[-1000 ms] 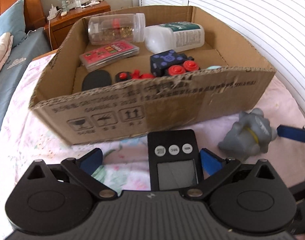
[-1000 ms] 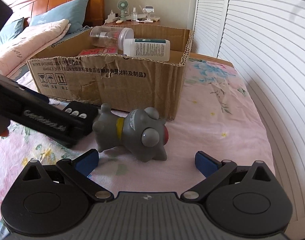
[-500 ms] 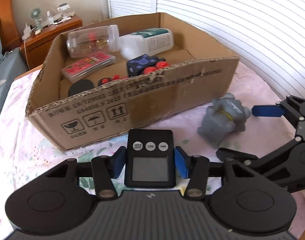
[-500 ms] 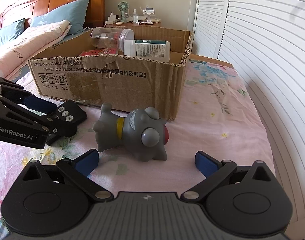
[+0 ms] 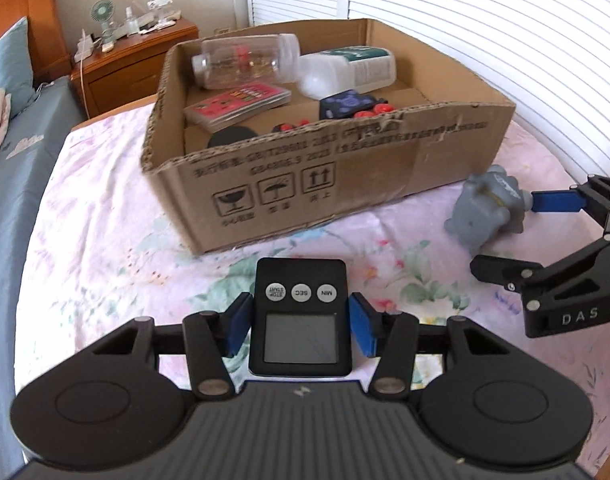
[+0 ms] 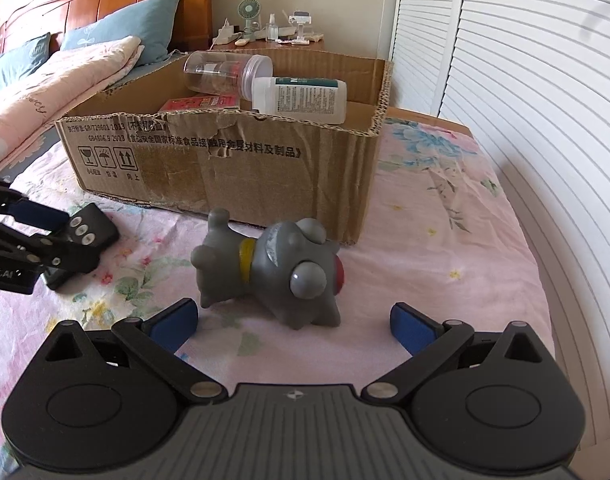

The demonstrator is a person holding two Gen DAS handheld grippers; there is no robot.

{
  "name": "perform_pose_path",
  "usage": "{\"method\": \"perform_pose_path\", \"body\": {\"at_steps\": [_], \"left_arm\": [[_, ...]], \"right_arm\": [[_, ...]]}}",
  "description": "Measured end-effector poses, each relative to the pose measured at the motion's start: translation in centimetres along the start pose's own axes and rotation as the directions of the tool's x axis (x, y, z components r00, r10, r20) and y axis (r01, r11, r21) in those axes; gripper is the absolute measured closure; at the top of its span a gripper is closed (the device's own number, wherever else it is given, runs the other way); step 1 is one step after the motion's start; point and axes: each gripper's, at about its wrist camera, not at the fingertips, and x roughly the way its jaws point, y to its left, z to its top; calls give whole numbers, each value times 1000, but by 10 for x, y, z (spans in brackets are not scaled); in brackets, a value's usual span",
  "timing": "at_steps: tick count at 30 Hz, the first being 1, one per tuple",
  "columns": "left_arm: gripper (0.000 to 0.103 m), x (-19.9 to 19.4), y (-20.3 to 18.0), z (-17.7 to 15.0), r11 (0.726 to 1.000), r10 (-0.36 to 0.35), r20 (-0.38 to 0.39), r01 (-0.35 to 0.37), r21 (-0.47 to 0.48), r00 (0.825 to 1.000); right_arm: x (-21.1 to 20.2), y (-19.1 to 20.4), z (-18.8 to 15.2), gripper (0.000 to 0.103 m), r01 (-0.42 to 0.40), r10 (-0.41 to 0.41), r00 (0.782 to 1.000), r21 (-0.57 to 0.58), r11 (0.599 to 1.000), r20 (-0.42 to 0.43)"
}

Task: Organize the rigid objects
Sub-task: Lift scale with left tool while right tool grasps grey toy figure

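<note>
My left gripper (image 5: 300, 322) is shut on a black digital timer (image 5: 301, 312) with three round buttons, held in front of the cardboard box (image 5: 345, 176). The timer also shows at the left of the right wrist view (image 6: 83, 240). A grey toy dog (image 6: 273, 270) with a yellow collar and red nose lies on its side on the flowered bedsheet, just ahead of my right gripper (image 6: 291, 320), which is open and empty. The dog also shows in the left wrist view (image 5: 487, 210), to the right of the box.
The box holds a clear jar (image 5: 245, 62), a white bottle (image 5: 349, 70), a red flat case (image 5: 237, 104), a dark blue block (image 5: 345, 104) and small red pieces. A wooden nightstand (image 5: 133, 60) stands behind. White louvred doors (image 6: 525, 80) run along the right. Pillows (image 6: 117, 44) lie at the bed's head.
My left gripper has closed on the timer and lifted it back from the box. The right gripper and the toy dog have stayed in place.
</note>
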Motion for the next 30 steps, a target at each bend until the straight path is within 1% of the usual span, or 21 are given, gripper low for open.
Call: {"method": "perform_pose_path", "body": {"at_steps": [8, 14, 19, 21, 22, 23, 24, 28, 30], "left_arm": [[52, -1, 2, -2, 1000, -12, 9, 12, 2, 1000], [50, -1, 2, -4, 1000, -15, 17, 15, 12, 1000], [49, -2, 0, -4, 1000, -10, 19, 10, 27, 1000], [48, -1, 0, -3, 1000, -16, 17, 15, 24, 1000], [48, 0, 1, -2, 1000, -18, 14, 18, 17, 1000], [50, 0, 2, -2, 1000, -20, 12, 20, 15, 1000], [51, -1, 2, -2, 1000, -26, 13, 26, 15, 1000], [52, -2, 0, -2, 999, -30, 8, 30, 35, 1000], [52, -3, 0, -2, 998, -44, -2, 44, 42, 999]], "right_arm": [[13, 10, 14, 0, -17, 17, 1000, -16, 1000, -7], [19, 12, 21, 0, -12, 12, 1000, -15, 1000, -9], [16, 12, 23, 11, -7, 7, 1000, -21, 1000, 1], [13, 12, 23, 14, -19, 20, 1000, -13, 1000, 2], [12, 12, 23, 18, -23, 23, 1000, -8, 1000, 5], [12, 12, 24, 19, -16, 16, 1000, -10, 1000, 3], [12, 12, 24, 24, -2, 2, 1000, -16, 1000, -4], [8, 11, 24, 26, -4, 4, 1000, -17, 1000, -13], [4, 10, 24, 26, -12, 12, 1000, -23, 1000, -10]]}}
